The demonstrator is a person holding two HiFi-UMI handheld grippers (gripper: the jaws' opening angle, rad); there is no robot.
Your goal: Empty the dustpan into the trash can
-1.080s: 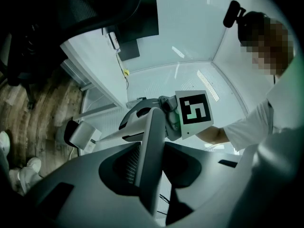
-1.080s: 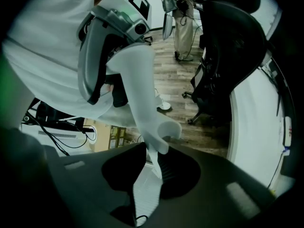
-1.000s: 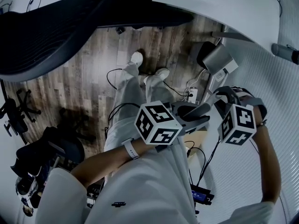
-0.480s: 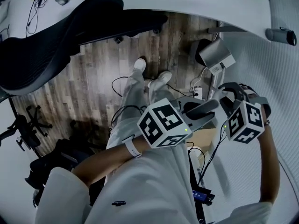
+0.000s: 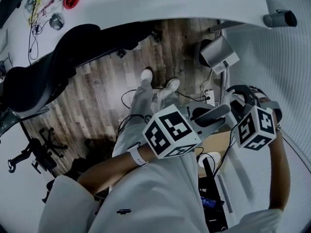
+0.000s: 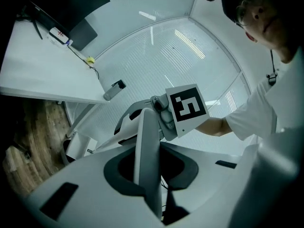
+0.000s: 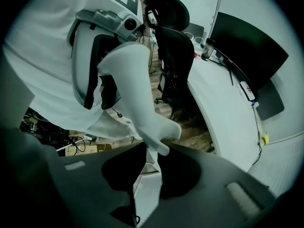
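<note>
A grey-and-white dustpan (image 5: 212, 113) hangs between my two grippers above the person's legs. The left gripper (image 5: 201, 116) has the pan's thin grey edge (image 6: 145, 146) standing upright between its jaws, which are closing on it. From the other side, the right gripper (image 5: 232, 103) points steeply down and is shut on the white part (image 7: 137, 94) of the pan. The grey trash can (image 5: 219, 55) stands on the wood floor beyond the feet, by the ribbed wall; it also shows as the pale box (image 6: 78, 146) low at the left.
A black office chair (image 5: 63, 62) stands left under the curved white desk (image 5: 170, 1). Cables (image 5: 131, 93) and a power strip (image 5: 210, 98) lie on the floor near the feet. A cardboard box (image 5: 216, 142) sits below the grippers. The ribbed wall (image 5: 272, 67) closes the right side.
Both grippers with the dustpan have risen a little and rolled. The head view has swung so that more of the desk and the trash can show.
</note>
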